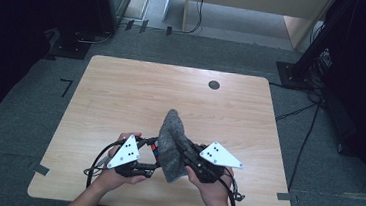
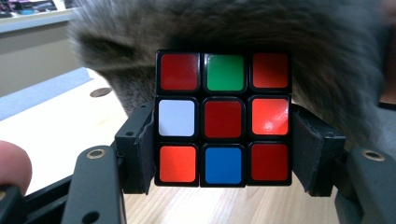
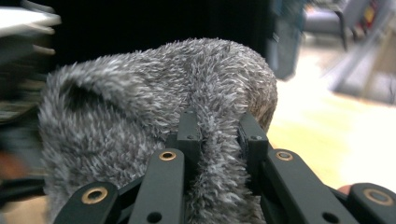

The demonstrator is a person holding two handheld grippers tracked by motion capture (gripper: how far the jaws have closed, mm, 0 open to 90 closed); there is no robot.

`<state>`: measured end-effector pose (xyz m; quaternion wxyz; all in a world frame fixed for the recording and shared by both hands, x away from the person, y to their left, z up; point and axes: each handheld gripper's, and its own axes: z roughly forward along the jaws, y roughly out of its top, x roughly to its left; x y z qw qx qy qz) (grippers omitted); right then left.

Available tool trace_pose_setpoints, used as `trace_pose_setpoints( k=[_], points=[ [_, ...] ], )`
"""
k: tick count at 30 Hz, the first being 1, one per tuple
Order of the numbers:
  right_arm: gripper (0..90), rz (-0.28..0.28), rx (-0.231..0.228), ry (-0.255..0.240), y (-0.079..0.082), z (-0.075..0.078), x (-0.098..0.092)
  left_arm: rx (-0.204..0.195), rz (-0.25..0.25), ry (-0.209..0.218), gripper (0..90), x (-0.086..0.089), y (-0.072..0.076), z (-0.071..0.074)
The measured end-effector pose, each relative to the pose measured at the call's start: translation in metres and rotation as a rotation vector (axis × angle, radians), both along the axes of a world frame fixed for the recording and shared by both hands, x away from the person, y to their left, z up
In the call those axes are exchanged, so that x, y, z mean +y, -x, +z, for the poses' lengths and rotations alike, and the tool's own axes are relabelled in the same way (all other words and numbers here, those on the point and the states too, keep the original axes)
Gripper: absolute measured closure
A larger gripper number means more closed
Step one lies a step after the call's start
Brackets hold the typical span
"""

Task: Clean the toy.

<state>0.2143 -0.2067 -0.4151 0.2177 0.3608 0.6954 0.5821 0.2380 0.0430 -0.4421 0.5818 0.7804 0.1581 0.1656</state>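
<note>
Item: one puzzle cube (image 2: 223, 118), rigid, smooth-faced, judged light; clamped by opposite side faces in the left gripper (image 2: 223, 154), above the table (image 1: 121, 92) at 6 o'clock. Item: one grey furry pouch (image 1: 172, 144), soft, limp; a fold pinched in the right gripper (image 3: 219, 135), best taken at its rim.

We see a cube (image 2: 223, 118) of glossy plastic, its smooth coloured stickers set in a shiny black frame, one at 3 o'clock catching a glint. Behind it, towards 12 o'clock, hangs a grey pouch (image 3: 154, 121) of shaggy, matt plush fur. The table (image 1: 121, 97) looks like pale, smooth wood laminate; the jaws look like matt black plastic with brassy metal rivets
</note>
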Motion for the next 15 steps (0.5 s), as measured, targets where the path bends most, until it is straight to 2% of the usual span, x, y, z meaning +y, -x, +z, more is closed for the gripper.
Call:
trace_pose_setpoints(
  k=[1,2,3,5,7,9,11,12,13,14,15],
  points=[
    [76.2,-0.027,0.023,0.006,-0.003,-0.004,-0.003,0.005,0.004,0.006,34.6,0.001,-0.001,0.0],
    [76.3,-0.084,0.056,0.048,-0.009,-0.009,-0.009,0.011,0.001,0.021,34.6,0.003,-0.002,-0.001],
    [76.4,-0.116,0.082,0.067,-0.013,-0.013,-0.014,0.019,0.001,0.032,34.6,0.004,-0.003,0.0],
    [76.3,-0.133,0.118,0.016,-0.016,-0.017,-0.023,0.009,0.016,0.016,34.6,0.004,-0.004,-0.001],
    [76.2,-0.118,0.094,-0.024,-0.012,-0.01,-0.023,0.004,0.021,-0.005,34.6,0.003,-0.004,-0.002],
    [75.9,-0.057,0.027,-0.038,-0.003,0.001,-0.014,0.004,0.015,-0.013,34.6,0.001,-0.004,-0.004],
    [75.8,0.009,-0.027,-0.029,0.005,0.009,-0.003,0.001,0.006,-0.012,34.6,-0.001,-0.003,-0.004],
    [75.7,0.023,-0.045,-0.011,0.008,0.01,0.002,0.004,-0.002,-0.002,34.6,-0.001,-0.002,-0.003],
    [75.7,0.027,-0.052,0.019,0.009,0.009,0.005,0.01,-0.01,0.011,34.6,0.0,-0.001,-0.001],
    [75.7,0.02,-0.043,0.039,0.007,0.006,0.007,0.008,-0.004,0.004,34.6,0.0,-0.001,-0.001],
    [75.7,0.01,-0.032,0.022,0.004,0.002,0.004,-0.001,0.004,-0.004,34.6,0.0,-0.001,-0.001]
  ],
)
